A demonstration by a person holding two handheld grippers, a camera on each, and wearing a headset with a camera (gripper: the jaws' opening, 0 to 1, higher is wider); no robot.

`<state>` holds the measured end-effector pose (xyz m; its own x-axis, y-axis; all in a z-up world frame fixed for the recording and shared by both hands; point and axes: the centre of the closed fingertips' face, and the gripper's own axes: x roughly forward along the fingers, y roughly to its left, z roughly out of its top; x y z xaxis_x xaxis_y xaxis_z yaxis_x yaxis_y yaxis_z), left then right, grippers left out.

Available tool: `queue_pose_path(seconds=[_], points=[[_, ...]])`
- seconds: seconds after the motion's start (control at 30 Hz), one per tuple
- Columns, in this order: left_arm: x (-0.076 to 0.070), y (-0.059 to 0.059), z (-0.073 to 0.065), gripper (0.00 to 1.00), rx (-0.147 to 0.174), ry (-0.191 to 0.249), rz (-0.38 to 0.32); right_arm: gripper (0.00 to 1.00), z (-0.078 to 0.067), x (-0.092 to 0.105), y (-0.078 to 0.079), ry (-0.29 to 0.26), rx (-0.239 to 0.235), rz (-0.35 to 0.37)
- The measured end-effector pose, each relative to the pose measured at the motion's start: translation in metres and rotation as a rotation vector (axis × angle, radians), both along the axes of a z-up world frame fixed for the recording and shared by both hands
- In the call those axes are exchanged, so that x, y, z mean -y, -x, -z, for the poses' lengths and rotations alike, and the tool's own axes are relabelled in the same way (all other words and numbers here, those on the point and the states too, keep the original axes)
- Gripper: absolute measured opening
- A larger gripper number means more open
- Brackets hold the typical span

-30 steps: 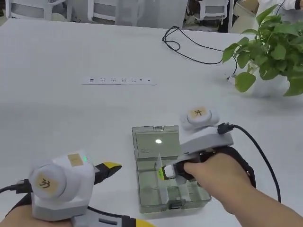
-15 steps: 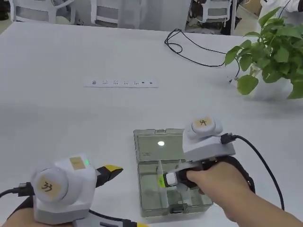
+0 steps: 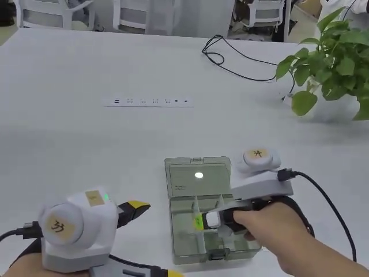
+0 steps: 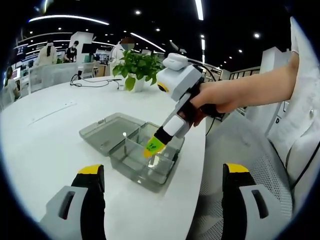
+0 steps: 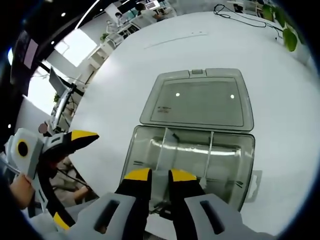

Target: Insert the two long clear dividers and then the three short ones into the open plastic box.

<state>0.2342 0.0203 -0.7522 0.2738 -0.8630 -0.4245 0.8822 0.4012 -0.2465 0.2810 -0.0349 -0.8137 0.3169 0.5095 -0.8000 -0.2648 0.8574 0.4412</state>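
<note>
The open clear plastic box (image 3: 187,245) lies in front of me with its lid (image 3: 199,176) flat behind the tray. Two clear dividers (image 5: 209,156) stand upright across the tray (image 5: 235,172). My right gripper (image 5: 160,179) reaches into the tray's left part, its jaws closed to a narrow slit on the lower end of the left divider (image 5: 161,147). In the head view its yellow tip (image 3: 199,221) sits inside the tray. My left gripper (image 4: 162,200) hovers wide open and holds nothing, left of the box (image 4: 135,150); its yellow tip (image 3: 137,206) stays off the tray.
A white power strip (image 3: 149,101) lies farther back on the white table (image 3: 86,150). A black cable (image 3: 230,55) loops at the back right beside a potted plant (image 3: 331,55). The right gripper's cord (image 3: 323,196) trails right.
The camera has shifted a little. The right gripper's tip has moved slightly down and nearer inside the tray. The left gripper has held still and open.
</note>
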Motion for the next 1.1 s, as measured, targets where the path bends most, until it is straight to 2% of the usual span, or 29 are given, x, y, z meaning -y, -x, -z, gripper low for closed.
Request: queue_pose_path(seconds=[0.3, 0.67, 0.9, 0.97, 1.03, 1.1], points=[[0.000, -0.001, -0.001, 1.00, 0.000, -0.001, -0.009, 0.19, -0.020, 0.002, -0.004, -0.088, 0.035, 0.020], [-0.003, -0.001, -0.004, 1.00, 0.002, -0.003, -0.030, 0.27, -0.047, 0.013, -0.009, -0.146, 0.097, 0.015], [-0.003, -0.001, -0.007, 1.00, 0.003, -0.003, -0.049, 0.31, -0.065, 0.020, -0.007, -0.192, 0.143, -0.015], [-0.003, 0.000, -0.008, 1.00, 0.005, -0.004, -0.056, 0.32, -0.069, 0.023, -0.006, -0.198, 0.149, -0.027], [-0.004, 0.001, -0.010, 1.00, 0.006, -0.004, -0.062, 0.34, -0.074, 0.026, -0.008, -0.200, 0.179, -0.048], [-0.004, 0.001, -0.010, 1.00, 0.007, -0.006, -0.067, 0.34, -0.077, 0.028, -0.007, -0.203, 0.182, -0.058]])
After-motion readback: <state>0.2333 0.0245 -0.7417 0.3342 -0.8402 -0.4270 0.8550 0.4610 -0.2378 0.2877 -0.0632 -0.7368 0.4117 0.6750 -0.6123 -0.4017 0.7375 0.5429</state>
